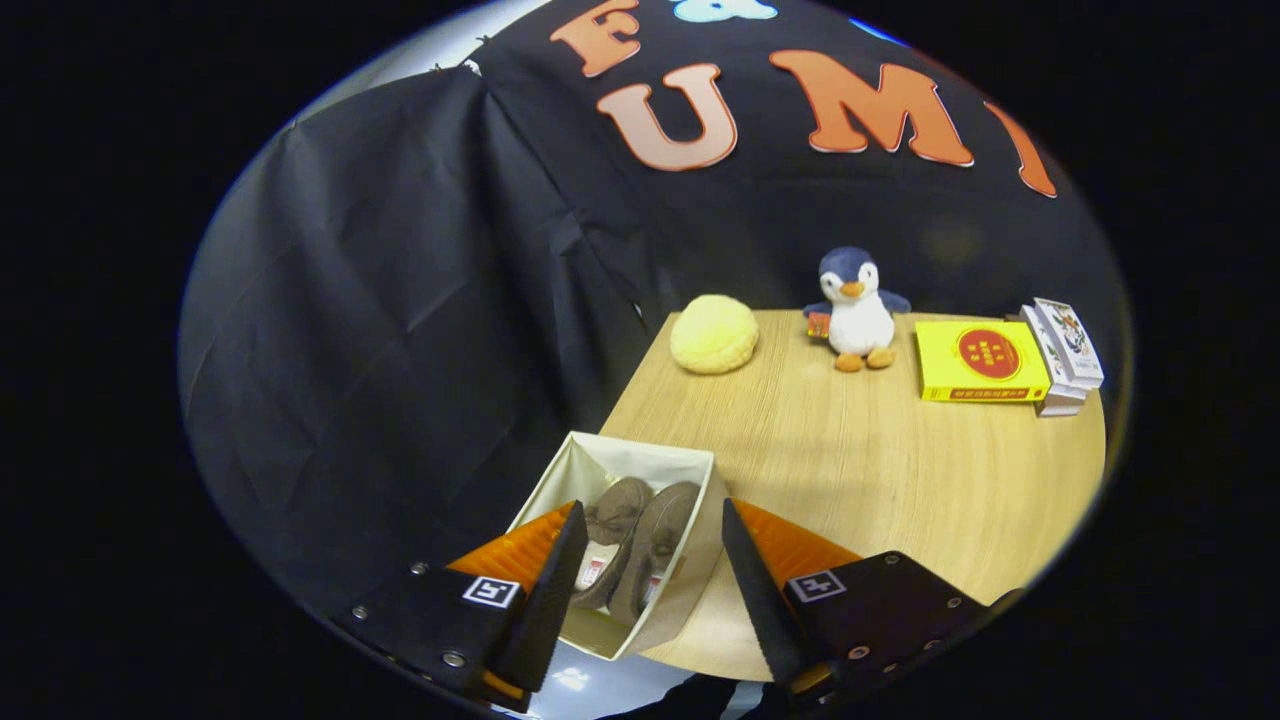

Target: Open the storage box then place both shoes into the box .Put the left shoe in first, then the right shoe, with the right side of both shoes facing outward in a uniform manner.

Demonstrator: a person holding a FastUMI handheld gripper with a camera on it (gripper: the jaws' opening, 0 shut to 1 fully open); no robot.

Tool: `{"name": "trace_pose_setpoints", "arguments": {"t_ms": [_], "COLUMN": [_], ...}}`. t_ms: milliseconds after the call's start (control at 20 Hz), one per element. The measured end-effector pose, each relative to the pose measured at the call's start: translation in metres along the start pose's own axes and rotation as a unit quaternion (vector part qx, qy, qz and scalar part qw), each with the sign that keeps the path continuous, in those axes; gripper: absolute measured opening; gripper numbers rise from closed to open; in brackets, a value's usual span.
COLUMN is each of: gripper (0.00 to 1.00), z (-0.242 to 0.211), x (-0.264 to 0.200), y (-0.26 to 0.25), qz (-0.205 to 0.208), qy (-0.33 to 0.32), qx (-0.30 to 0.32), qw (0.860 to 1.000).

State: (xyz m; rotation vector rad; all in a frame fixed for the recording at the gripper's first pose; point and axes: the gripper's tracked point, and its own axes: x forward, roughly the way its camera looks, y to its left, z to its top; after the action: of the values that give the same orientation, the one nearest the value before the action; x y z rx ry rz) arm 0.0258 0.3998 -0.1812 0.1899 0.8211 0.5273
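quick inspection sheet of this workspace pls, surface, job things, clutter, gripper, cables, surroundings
surface: light wood-grain table, bare in the middle.
job's things: open cream fabric storage box at the table's near corner, between the fingers; two brown suede shoes lie side by side inside it, toes pointing away.
clutter: round yellow plush bun, blue-and-white plush penguin, yellow flat box with a red circle and a small stack of card boxes, all along the far edge.
gripper: gripper open, fingers either side of the storage box, holding nothing.
cables: nothing seen.
surroundings: black cloth booth wall behind and beside the table.
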Motion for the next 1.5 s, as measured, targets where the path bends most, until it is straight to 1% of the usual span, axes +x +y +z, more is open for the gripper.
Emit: {"name": "trace_pose_setpoints", "arguments": {"t_ms": [50,150,250,350,450,650,750,850,950,1000,1200,1350,1500], "gripper": [0.88,0.94,0.98,0.98,0.98,0.98,0.98,0.98,0.98,0.98,0.98,0.98,0.98], "z": [0.010,0.034,0.054,0.077,0.102,0.141,0.154,0.167,0.173,0.173,0.173,0.169,0.171], "x": [-0.011,-0.038,-0.066,-0.094,-0.128,-0.189,-0.225,-0.260,-0.286,-0.296,-0.316,-0.321,-0.322], "y": [-0.010,-0.023,-0.045,-0.073,-0.103,-0.161,-0.179,-0.197,-0.213,-0.220,-0.240,-0.253,-0.254], "qz": [-0.003,0.007,0.001,-0.016,-0.036,-0.102,-0.126,-0.151,-0.174,-0.181,-0.198,-0.215,-0.212], "qy": [-0.020,-0.067,-0.110,-0.153,-0.203,-0.303,-0.344,-0.384,-0.418,-0.428,-0.447,-0.449,-0.453], "qx": [-0.001,0.000,-0.002,-0.014,-0.029,-0.066,-0.085,-0.106,-0.117,-0.118,-0.118,-0.116,-0.103], "qw": [1.000,0.998,0.994,0.988,0.978,0.945,0.927,0.905,0.884,0.878,0.864,0.860,0.860]}}
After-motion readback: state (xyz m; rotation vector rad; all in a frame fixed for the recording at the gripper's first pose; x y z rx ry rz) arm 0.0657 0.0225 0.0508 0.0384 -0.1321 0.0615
